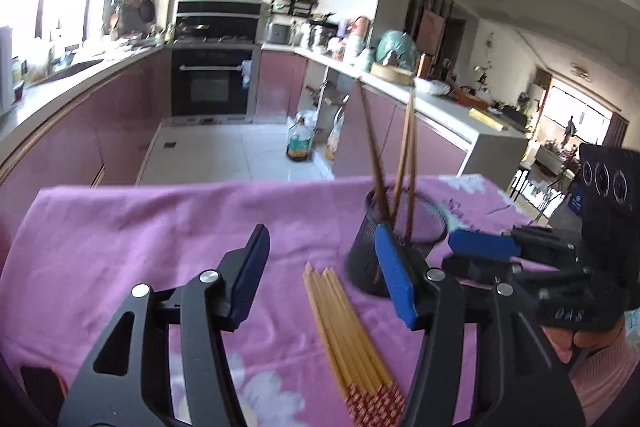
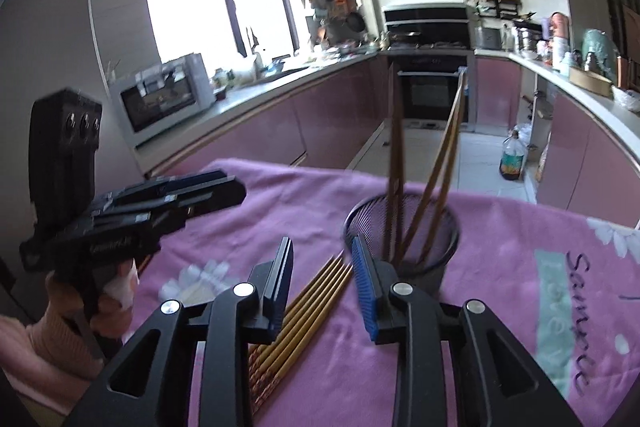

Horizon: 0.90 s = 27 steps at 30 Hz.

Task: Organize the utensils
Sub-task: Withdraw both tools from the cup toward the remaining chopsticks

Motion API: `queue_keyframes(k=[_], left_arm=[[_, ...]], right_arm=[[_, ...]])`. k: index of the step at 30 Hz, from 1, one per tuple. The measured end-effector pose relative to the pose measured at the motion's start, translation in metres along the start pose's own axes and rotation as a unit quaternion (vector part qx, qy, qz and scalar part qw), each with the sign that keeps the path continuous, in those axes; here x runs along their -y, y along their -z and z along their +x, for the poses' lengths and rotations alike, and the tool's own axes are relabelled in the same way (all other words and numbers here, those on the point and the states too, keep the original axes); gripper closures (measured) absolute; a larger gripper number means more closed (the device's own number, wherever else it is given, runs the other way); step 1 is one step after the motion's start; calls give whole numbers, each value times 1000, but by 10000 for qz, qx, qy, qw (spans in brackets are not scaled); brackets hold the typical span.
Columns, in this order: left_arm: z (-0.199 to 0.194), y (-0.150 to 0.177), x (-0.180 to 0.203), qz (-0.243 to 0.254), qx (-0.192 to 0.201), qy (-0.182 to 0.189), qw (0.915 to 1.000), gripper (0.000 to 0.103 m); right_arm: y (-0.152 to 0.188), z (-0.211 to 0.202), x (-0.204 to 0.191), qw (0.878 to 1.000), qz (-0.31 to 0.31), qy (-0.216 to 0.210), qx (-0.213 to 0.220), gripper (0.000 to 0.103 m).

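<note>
Left gripper (image 1: 322,277): black frame, flat blue pads, jaws spread wide with nothing between them; hangs over the bundle.
Right gripper (image 2: 322,285): same build, ribbed blue pad on its right finger, jaws spread and empty; the holder sits just beyond it.
Chopstick bundle (image 1: 348,335): pale yellow, slender, square-tipped sticks lying flat and side by side on the cloth, near ends patterned red and white (pattern too blurred to read).
Mesh holder (image 2: 401,241): black wire-mesh cylinder, upright, just right of the bundle's far tips.
Standing chopsticks (image 2: 434,179): brown wooden sticks in the holder, leaning apart against the rim; count unclear through motion blur.
Tablecloth (image 1: 140,227): soft pink fabric with white flower prints and a pale green panel.
Writing: dark cursive on the green panel at right, roughly "Sample", with a fainter word beside it that I cannot make out.
</note>
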State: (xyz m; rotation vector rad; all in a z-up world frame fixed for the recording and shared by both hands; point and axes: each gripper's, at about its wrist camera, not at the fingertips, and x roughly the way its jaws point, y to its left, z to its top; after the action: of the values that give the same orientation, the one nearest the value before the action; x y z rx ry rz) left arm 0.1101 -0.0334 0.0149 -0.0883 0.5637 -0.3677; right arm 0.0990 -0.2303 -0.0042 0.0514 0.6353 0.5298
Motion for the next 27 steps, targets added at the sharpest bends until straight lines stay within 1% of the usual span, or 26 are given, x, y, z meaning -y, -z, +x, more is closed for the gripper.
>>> queue_keyframes(k=[3,5,11,15,18,21,27], left_arm=[[1,19,-9,-40,-234,-148,9996,48],[3,32,-15,-101,-398,-149,9990,48],[15,64,-25,-222,-878,-171,9957,49],[23,77,-21,-201,-1103,-160,9936,49],[28,84,-17,-166,-1211,-138,9924,49],[33,85,-14,-160,-1320,-185,9910,49],[40,90,-12,-182,-1482,-123,9887,50]], right_arm=[[19,16,-4,9994,65,-46,-338,74],[32,25,-4,9982,231,-125,-541,74],[60,46,-8,9942,420,33,-991,74],[70,49,-8,9928,545,33,-1063,74],[71,50,-10,9923,573,30,-1095,75],[73,54,-15,9920,522,58,-1146,75],[74,61,-23,9915,376,213,-1225,75]])
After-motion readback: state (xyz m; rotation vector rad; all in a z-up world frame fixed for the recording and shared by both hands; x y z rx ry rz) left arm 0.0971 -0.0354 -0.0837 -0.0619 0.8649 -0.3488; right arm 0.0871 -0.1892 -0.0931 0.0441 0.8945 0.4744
